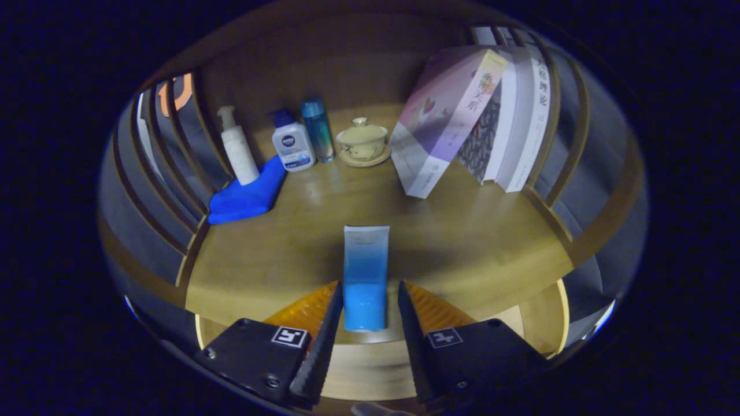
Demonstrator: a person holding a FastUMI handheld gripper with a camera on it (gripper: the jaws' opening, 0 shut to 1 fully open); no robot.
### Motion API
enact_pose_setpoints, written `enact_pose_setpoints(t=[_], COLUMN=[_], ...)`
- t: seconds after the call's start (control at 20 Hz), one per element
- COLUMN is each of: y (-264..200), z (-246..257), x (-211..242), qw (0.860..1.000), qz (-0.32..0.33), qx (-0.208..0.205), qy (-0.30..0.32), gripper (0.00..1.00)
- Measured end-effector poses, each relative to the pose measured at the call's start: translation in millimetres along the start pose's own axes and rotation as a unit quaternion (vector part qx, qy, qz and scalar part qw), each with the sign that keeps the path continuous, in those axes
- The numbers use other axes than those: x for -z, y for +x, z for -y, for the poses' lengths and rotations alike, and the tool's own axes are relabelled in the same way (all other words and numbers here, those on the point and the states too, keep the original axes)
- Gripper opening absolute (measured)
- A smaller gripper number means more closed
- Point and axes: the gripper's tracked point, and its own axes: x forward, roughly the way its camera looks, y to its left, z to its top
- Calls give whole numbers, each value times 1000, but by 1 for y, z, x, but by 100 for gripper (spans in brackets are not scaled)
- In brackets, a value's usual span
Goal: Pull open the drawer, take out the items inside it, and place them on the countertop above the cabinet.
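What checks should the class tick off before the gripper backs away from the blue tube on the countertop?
1. Blue tube lies flat on the countertop: ok.
2. Gripper open, gaps beside the tube: ok.
3. Tube apart from the leaning book and blue cloth: ok.
4. Lidded cup and bottles undisturbed: ok.
5. Drawer emptied: cannot tell.

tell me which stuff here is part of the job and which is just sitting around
Part of the job:
blue tube, standing between the open hand-held gripper fingers, a gap each side
countertop

Just sitting there:
pump bottle
blue cloth
lotion bottle
teal bottle
lidded cup
books
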Motion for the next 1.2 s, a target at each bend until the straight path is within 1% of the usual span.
enact_pose_setpoints(t=[0.15, 0.2, 0.25, 0.4, 0.6, 0.75, 0.95, 1.0, 1.15, 1.2], y=[-29, -36, -41, -61, -105, -133, -158, -163, -168, -168], z=[-15, -14, -10, -4, 9, 16, 26, 27, 27, 22], x=[4, 8, 14, 39, 55, 75, 108, 115, 141, 150], qw=[997, 996, 995, 991, 975, 964, 955, 951, 947, 945], qz=[46, 60, 73, 117, 210, 255, 289, 300, 314, 321], qx=[-56, -64, -64, -72, -71, -71, -67, -67, -62, -68], qy=[7, 6, 4, -12, -3, 2, 17, 16, 4, -1], gripper=[64, 64, 67, 98, 98, 98, 99, 99, 99, 99])
